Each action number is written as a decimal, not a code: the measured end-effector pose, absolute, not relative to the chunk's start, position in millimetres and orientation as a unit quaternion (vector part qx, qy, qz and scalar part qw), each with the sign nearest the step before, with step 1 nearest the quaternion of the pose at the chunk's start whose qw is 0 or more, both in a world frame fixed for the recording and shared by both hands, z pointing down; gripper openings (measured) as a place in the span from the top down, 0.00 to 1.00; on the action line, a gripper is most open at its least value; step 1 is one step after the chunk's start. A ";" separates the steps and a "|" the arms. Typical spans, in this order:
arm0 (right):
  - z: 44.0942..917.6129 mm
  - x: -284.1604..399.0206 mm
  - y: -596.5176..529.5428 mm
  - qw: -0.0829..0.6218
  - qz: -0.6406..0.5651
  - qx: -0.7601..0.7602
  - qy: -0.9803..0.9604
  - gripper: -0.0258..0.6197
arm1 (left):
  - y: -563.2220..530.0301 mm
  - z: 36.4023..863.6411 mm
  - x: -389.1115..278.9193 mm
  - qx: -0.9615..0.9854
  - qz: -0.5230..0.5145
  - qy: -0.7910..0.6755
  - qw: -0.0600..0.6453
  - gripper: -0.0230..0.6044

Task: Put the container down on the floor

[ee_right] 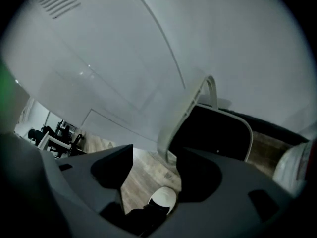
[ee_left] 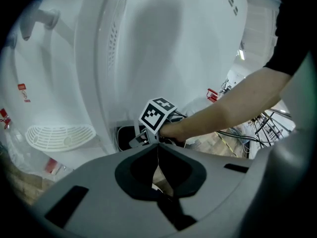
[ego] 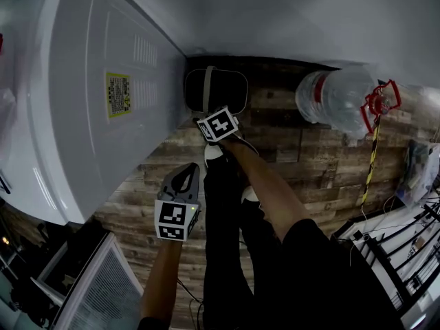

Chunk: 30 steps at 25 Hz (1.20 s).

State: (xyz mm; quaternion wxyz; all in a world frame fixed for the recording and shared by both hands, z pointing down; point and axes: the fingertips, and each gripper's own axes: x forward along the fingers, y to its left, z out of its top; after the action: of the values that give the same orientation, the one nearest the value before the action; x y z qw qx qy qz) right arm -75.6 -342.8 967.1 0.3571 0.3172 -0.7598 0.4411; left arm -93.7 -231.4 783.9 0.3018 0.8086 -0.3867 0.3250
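Note:
The container (ego: 230, 88), dark with a pale rim, stands on the wood floor against the wall beside a white appliance. Its pale handle (ee_right: 190, 110) stands upright over it. My right gripper (ee_right: 154, 155) is open just short of that handle, which rises past the right jaw with nothing pressing on it. In the head view the right gripper (ego: 214, 119) hangs at the container's near edge under its marker cube. My left gripper (ego: 185, 174) is held back and lower, shut on nothing. From the left gripper (ee_left: 157, 155) I see the right hand's cube (ee_left: 157, 114) and the container (ee_left: 126, 135).
The white appliance (ego: 89, 95) fills the left. A large clear water bottle (ego: 337, 98) lies on the floor to the right, with a red fitting (ego: 381, 100) and a yellow-black pole (ego: 371, 163). Metal racks (ego: 405, 253) stand at lower right. The person's legs and shoes (ego: 214, 151) are below the container.

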 end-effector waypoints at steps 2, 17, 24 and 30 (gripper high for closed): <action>968.8 -79.5 -342.5 0.352 0.458 0.319 -0.752 0.55 | -232.9 784.1 -97.2 0.807 0.324 -0.389 0.303 0.94; 853.9 -19.5 -350.5 0.276 0.390 0.394 -0.785 0.94 | -267.8 733.5 -82.8 0.812 0.302 -0.416 0.276 0.94; 742.1 5.3 -321.0 0.229 0.342 0.421 -0.808 0.94 | -273.5 673.4 -53.9 0.809 0.255 -0.457 0.267 0.94; 625.0 29.0 -298.7 0.158 0.314 0.446 -0.823 0.95 | -269.9 611.4 -32.5 0.811 0.223 -0.478 0.254 0.94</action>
State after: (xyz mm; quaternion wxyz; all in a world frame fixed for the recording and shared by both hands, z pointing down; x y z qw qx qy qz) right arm 29.0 -298.7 625.0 0.1583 0.4463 -0.8230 0.3136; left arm -32.5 -269.9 611.4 0.2543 0.8106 -0.4780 0.2232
